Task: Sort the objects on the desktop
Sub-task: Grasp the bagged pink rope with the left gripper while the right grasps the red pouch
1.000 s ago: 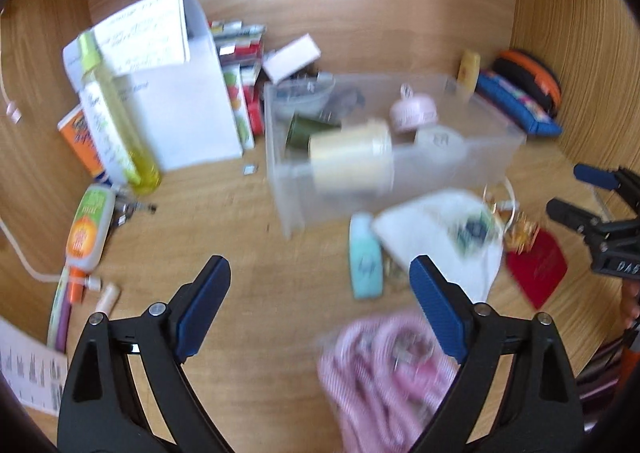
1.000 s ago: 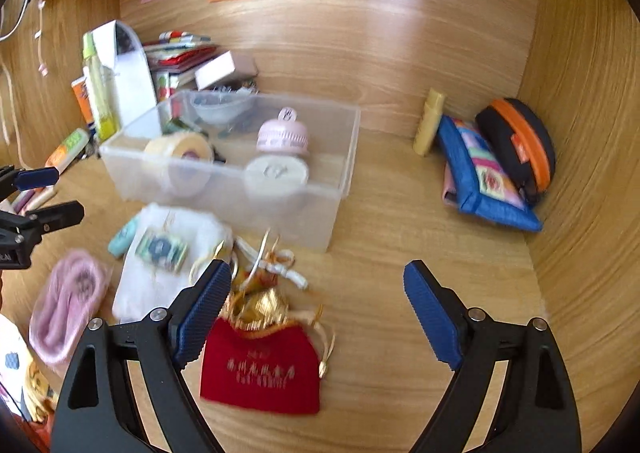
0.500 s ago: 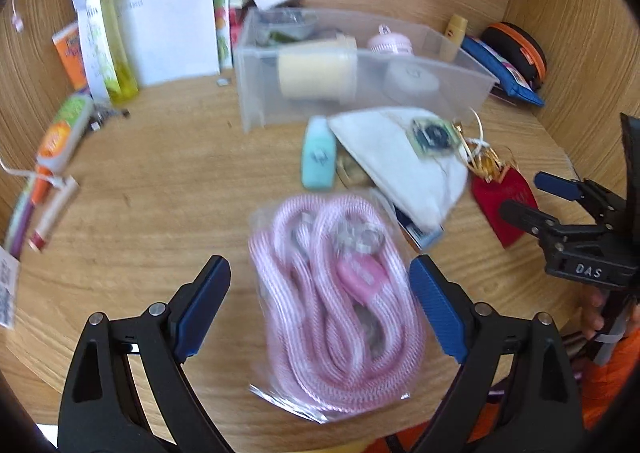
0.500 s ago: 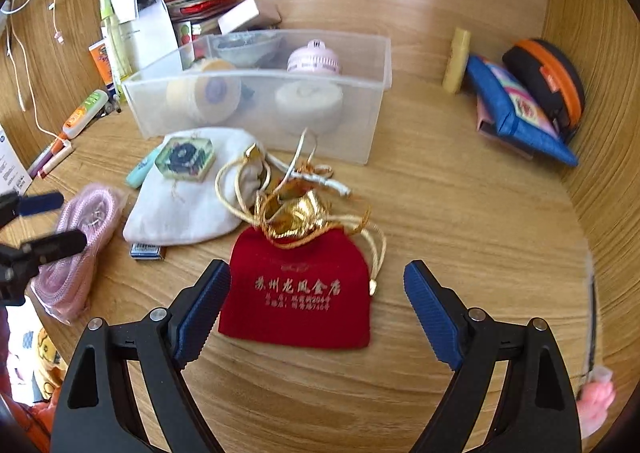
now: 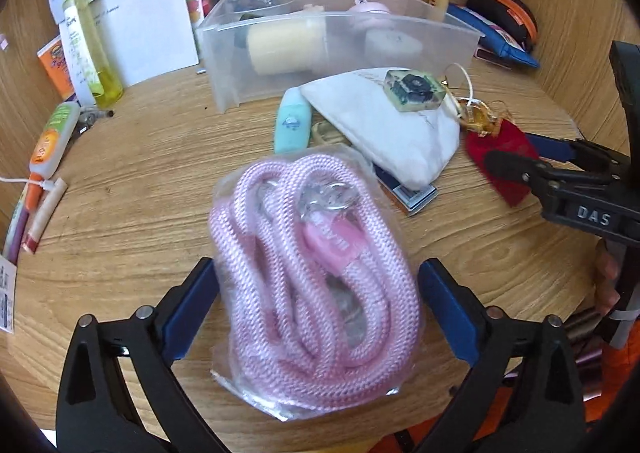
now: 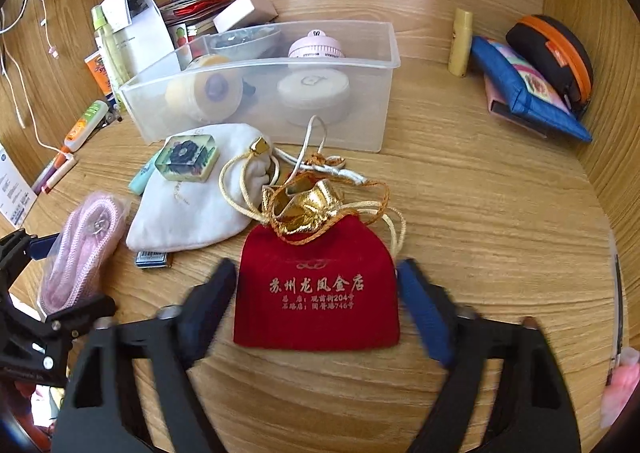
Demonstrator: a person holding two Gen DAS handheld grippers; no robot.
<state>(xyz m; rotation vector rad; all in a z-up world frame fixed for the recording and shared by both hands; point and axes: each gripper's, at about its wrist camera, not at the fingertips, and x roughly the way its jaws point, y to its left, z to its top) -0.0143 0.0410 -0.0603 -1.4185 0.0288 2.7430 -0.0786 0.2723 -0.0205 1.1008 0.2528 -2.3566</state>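
Left tongs: your jaws are opening and stand wide, one on each side of the bagged pink rope; the pads sit at the bag's edges, gripping nothing.
Pink rope: it lies coiled in its clear bag on the wooden surface, near you, left of the white pouch.
White pouch: it rests in front of the clear bin, with a square floral tile on top.
Clear bin: it stands farther back, holding a tape roll, a round white case and a pink round thing.
Red pouch: it lies flat, just right of the white pouch, gold lining and cords spilling from its far end.
Right tongs: your jaws are closing, the red pouch between them; the pads look just beside its edges, not yet pressing.
Far right: a blue pouch and an orange-trimmed case lean at the wall.
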